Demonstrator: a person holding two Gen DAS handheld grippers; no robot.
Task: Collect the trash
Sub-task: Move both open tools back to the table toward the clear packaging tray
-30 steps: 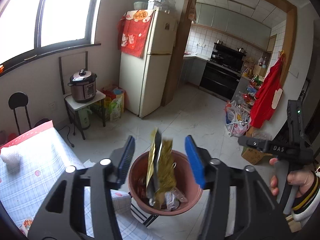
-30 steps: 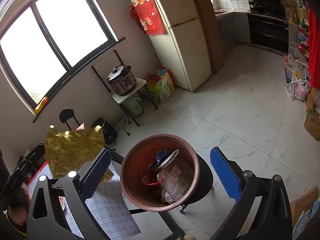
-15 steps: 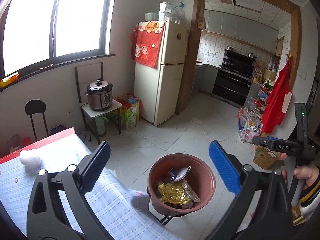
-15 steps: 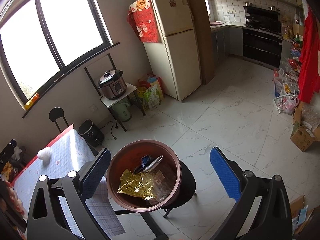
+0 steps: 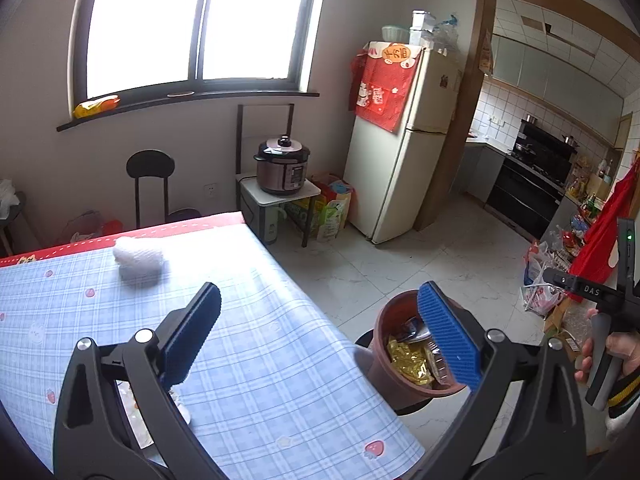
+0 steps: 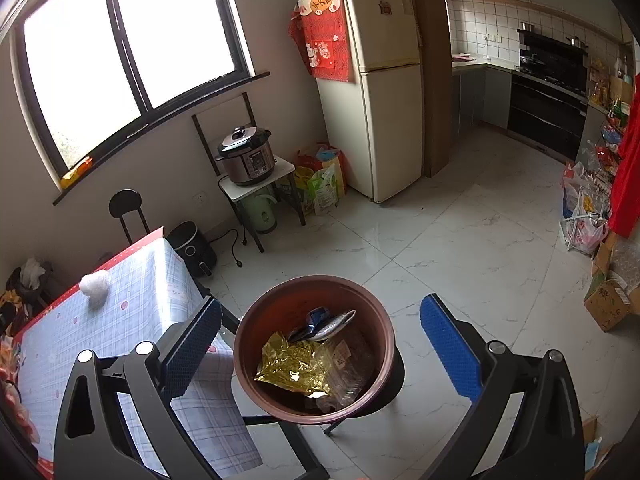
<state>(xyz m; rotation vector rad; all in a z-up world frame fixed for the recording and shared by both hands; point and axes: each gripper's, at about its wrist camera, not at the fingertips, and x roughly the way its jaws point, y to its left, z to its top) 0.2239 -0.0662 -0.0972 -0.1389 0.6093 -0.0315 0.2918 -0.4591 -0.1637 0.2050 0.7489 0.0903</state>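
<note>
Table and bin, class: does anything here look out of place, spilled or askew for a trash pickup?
One thing stands out: a crumpled white wad lies alone on the checked tablecloth near its far red edge, not yet binned. The gold foil wrapper sits inside the brown bin with other wrappers; nothing has spilled around it.

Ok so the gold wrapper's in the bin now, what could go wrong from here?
1. The brown bin sits on a small black stool beside the table, so a bump from either open claw could tip it.
2. The gold wrapper lies loosely on top of the pile and might spring out.
3. The white wad lies far across the table, so the left claw needs a long reach.
</note>
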